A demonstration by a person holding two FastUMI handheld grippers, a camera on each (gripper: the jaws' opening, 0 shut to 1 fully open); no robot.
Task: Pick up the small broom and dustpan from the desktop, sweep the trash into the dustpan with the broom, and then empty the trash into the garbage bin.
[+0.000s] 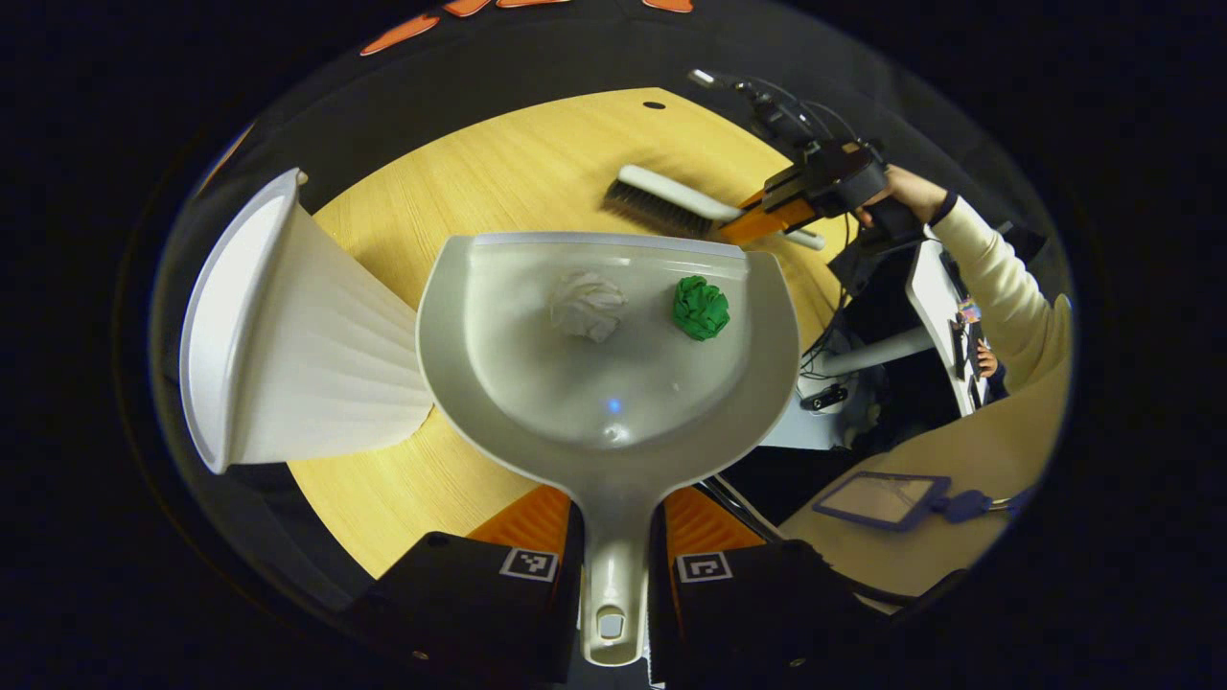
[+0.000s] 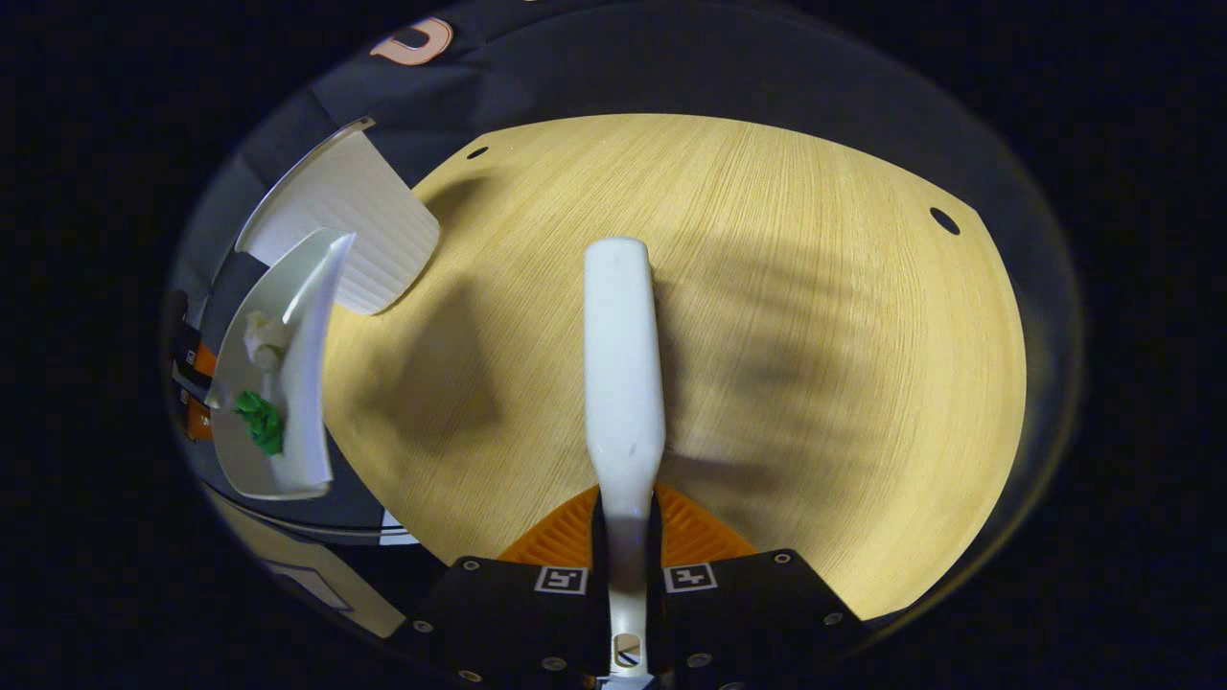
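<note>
My left gripper (image 1: 613, 522) is shut on the handle of the pale dustpan (image 1: 613, 383), held up over the wooden table's (image 1: 537, 172) edge. In the pan lie a crumpled white paper ball (image 1: 587, 305) and a green paper ball (image 1: 700, 308). The white ribbed garbage bin (image 1: 288, 326) stands just left of the pan. Farther off, the small broom (image 1: 671, 201) rests bristles-down on the table, with the right gripper (image 1: 776, 206) on it. In the right gripper view, my right gripper (image 2: 625, 522) is shut on the broom's white handle (image 2: 623, 383). The dustpan (image 2: 297, 383) with both balls and the bin (image 2: 350, 230) show at the left.
A person's hand and cream sleeve (image 1: 997, 278) hold the right gripper. Beyond the table's right edge are cables and a stand (image 1: 863, 359), and a flat blue-framed pad (image 1: 882, 498) on a light surface. The table (image 2: 786, 316) has small holes near its far edge.
</note>
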